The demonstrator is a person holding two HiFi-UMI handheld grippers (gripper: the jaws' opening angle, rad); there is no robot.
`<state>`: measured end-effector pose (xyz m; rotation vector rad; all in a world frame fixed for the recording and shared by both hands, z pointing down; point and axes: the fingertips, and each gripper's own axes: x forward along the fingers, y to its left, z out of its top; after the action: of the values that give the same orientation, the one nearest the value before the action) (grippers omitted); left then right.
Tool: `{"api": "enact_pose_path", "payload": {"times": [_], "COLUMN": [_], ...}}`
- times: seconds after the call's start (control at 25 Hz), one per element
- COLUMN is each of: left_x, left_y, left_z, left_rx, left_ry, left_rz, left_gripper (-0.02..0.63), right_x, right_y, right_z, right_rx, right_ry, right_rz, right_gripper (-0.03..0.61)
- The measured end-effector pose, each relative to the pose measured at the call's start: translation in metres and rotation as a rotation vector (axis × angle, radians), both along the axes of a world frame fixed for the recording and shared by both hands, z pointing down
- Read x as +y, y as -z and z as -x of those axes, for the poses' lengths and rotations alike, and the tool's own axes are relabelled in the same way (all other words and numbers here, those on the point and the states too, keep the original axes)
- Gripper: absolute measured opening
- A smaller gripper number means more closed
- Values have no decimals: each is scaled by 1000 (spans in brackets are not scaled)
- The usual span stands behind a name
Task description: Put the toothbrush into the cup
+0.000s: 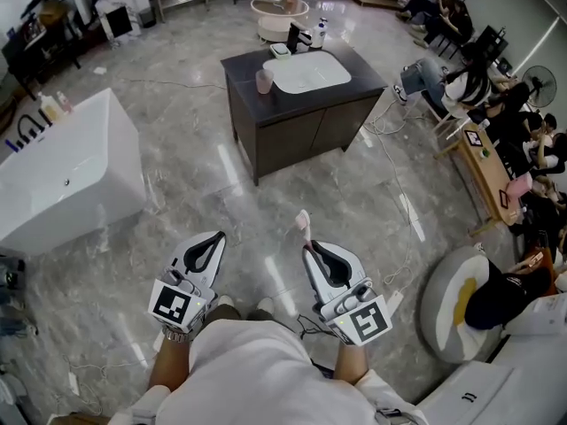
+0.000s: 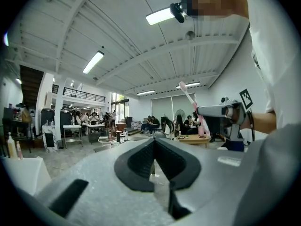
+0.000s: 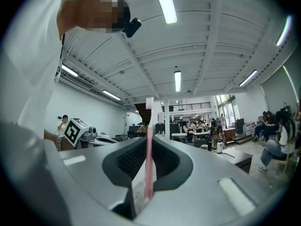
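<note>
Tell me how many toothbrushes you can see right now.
1. The pink toothbrush is clamped in the right gripper, its head sticking out past the jaws. Small clutter on the distant vanity could hide another.

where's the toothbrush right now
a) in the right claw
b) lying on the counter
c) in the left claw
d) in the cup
a: the pink toothbrush is clamped upright in the right claw, while the cup stands far off on the counter.
</note>
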<state>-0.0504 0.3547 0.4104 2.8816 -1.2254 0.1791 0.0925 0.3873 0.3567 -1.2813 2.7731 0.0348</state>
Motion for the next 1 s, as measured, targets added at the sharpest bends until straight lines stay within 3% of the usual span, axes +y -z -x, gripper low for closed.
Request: {"api": "enact_pose_path", "payload": {"times": [0.36,0.52,0.76,1.0], "left_x": [-39,-65,-155,-286], "left_y": [-6,-1,-5,2], "left_z": [-21,-21,-5,17], "left_rx": [-42,-2,15,58], "left_ry": [-13,-16,-19,-70], "left_rz": [-9,-24,-19,-26], "left_gripper": [-2,-2,-2,-2], "right_x": [-41,-62,-145,-272], "right_y": [-12,-19,-16,-9], "right_z": [-19,-15,-3,33], "right_rx": [-31,-5,22,44], "right_ry": [10,17,-9,-47], "right_rz": [9,23,21,41], "right_gripper": [48,48,48,48]}}
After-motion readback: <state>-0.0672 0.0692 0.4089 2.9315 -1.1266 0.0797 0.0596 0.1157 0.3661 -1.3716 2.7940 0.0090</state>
